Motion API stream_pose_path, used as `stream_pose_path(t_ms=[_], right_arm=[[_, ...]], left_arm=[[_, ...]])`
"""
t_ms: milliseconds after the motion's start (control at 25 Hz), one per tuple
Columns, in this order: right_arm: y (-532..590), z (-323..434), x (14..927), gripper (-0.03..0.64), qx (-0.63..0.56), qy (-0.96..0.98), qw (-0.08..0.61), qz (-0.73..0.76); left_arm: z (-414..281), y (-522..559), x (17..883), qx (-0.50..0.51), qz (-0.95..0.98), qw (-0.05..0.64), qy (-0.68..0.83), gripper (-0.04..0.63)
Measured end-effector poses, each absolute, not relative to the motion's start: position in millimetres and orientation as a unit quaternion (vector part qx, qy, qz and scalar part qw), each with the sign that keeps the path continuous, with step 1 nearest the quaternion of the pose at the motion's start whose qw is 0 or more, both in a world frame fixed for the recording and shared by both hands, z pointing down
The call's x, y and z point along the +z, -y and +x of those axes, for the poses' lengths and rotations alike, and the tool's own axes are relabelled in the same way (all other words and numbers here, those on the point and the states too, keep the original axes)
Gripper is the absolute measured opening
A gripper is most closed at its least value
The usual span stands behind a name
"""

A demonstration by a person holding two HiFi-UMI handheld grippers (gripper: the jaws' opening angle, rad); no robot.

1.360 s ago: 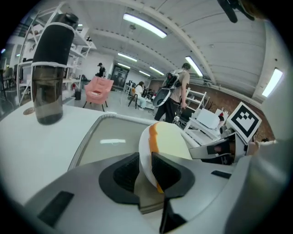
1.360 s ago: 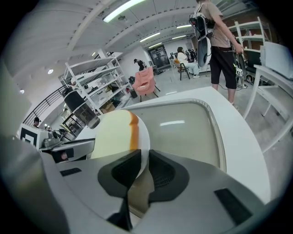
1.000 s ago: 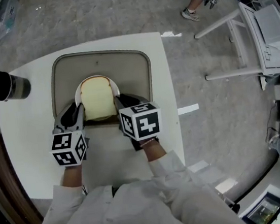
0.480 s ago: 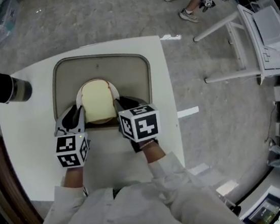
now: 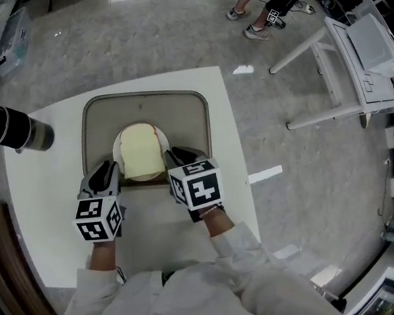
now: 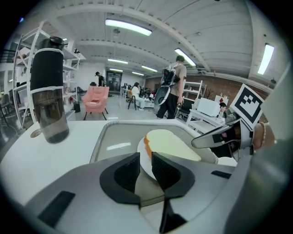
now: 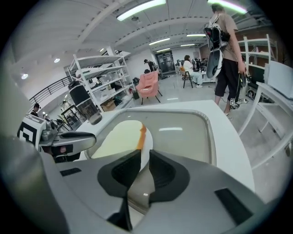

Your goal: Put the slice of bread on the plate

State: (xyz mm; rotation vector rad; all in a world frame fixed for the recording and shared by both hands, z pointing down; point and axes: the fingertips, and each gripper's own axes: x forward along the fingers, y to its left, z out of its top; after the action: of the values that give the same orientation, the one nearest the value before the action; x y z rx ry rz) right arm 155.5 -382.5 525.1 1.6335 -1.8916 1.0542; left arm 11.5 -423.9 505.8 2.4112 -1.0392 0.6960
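Where bread (image 5: 141,152) tops plate (image 5: 117,155), white table (image 5: 52,208), seemingly stone floor (image 5: 310,196)

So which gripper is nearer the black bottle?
Left. The left gripper sits right of the bottle, beside the bread; the right gripper is beyond the bread, farther off.

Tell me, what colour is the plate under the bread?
White. The plate shows best in the right gripper view, peeking out beside the bread's orange-brown crust.
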Motion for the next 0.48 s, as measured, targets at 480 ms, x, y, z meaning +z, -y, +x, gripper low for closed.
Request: stream_pose_path(t_ms=[480], right_arm=[[315,134,452,0.035,0.346,0.738,0.126,0.566]], left_arm=[[16,343,439,0.182,0.899,0.221,0.330,0.067]])
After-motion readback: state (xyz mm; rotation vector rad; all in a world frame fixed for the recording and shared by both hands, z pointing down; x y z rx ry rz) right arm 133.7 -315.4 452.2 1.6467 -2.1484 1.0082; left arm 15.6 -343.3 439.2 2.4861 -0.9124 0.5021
